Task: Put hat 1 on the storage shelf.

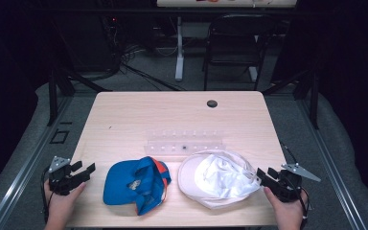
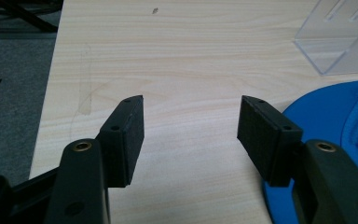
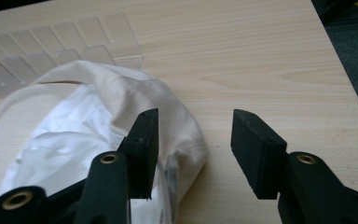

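High view. A pale wood-grain bench (image 1: pixel 139 115) carries two caps near its front edge. The blue cap (image 1: pixel 135 184), with orange trim and lying upturned, sits at about 7 o'clock from the bench centre; the white cap (image 1: pixel 218 178), also upturned with crumpled white lining showing, sits at about 5 o'clock. The two caps lie just beside each other, with a narrow strip of bare wood between them. A clear plastic rack (image 1: pixel 184 143) stands near the bench centre, at 12 o'clock from the gap between the caps and just beyond their far rims. A small dark round hole (image 1: pixel 212 103) marks the bench at about 1 o'clock, near the far edge.

The left hand-held gripper (image 1: pixel 84 171) is held at the front left corner, at 9 o'clock from the blue cap, apart from it. The right hand-held gripper (image 1: pixel 260 175) is at the front right, at 3 o'clock from the white cap, its tips right at the cap's rim.

Left gripper view. The jaws of the left hand-held gripper stand wide apart over bare wood with nothing between them; the blue cap lies beside the right-hand jaw.

Right gripper view. The jaws of the right hand-held gripper stand wide apart; one jaw lies over the edge of the white cap, the other over bare wood. Whether it touches the cloth cannot be told.
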The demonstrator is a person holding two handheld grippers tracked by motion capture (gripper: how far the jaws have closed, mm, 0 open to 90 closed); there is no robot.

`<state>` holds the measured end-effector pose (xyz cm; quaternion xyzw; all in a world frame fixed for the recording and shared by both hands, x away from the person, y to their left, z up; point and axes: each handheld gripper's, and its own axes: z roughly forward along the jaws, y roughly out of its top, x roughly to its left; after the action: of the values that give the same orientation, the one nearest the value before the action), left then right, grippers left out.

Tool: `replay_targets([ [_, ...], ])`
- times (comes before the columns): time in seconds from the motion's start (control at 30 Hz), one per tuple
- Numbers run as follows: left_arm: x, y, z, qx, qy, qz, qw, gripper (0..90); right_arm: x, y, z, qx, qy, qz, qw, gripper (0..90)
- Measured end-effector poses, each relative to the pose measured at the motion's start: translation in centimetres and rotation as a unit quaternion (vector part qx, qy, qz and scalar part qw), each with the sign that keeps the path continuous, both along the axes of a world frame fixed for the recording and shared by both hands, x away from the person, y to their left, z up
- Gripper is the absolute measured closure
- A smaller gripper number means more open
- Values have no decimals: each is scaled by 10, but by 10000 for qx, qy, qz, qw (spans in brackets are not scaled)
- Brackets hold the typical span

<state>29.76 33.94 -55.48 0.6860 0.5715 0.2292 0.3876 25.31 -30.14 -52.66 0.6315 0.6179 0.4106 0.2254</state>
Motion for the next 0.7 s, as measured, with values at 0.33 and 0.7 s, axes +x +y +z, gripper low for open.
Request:
replay_targets([
  [0.33, 7, -6, -5, 34, 75, -89, 9999, 347, 6, 7, -1, -59, 64, 95, 9999, 493],
  [0.7, 0, -17, 0, 195, -77, -328, 9992, 391, -3, 13, 13, -72, 6, 212, 9997, 501],
])
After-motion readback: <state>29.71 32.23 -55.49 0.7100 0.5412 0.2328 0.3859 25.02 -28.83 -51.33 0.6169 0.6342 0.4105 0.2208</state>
